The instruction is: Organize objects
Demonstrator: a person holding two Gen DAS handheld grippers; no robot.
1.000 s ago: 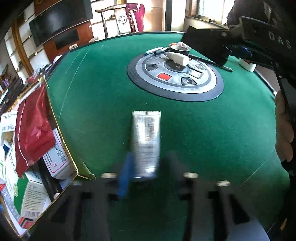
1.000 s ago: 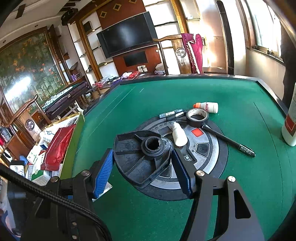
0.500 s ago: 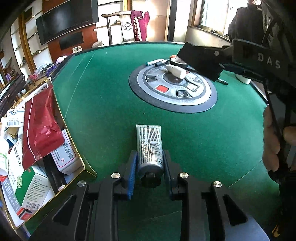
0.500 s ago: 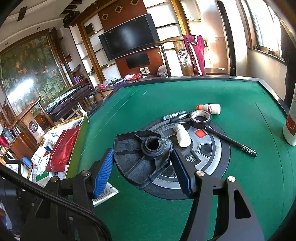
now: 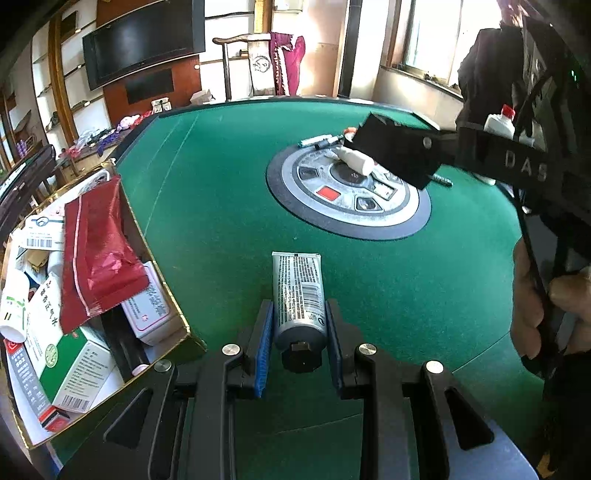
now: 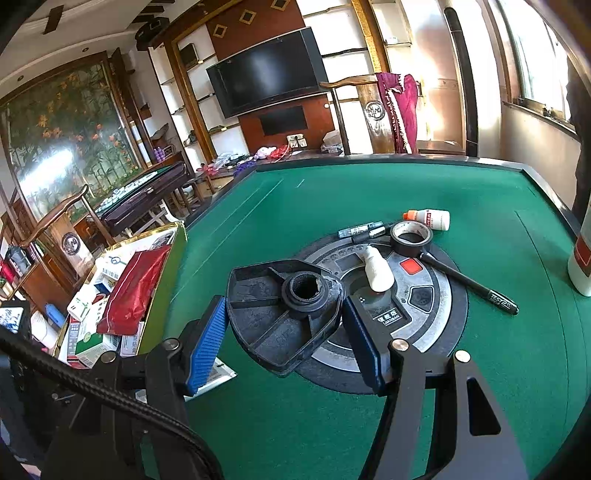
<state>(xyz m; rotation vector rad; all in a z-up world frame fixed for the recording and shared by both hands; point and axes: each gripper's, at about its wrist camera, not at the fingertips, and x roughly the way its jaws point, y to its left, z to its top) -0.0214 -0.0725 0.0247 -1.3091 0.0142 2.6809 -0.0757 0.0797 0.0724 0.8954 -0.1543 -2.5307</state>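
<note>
Your left claw [image 5: 298, 334] has closed on the tube [image 5: 298, 295]; right claw [image 6: 284, 325] clamps the black part [image 6: 284, 310]; beside the box [image 5: 177, 325], both await boxing.

A dark television [image 6: 267, 72] hangs on a wood-panelled wall between white shelves [image 6: 330, 27], with a floral mural [image 6: 70, 136] on the wall to its left. Sunlit windows [image 6: 535, 59] line the right side, and a wooden chair [image 6: 373, 114] draped with maroon cloth [image 6: 400, 110] stands behind the green-felt counter [image 6: 332, 192].
</note>
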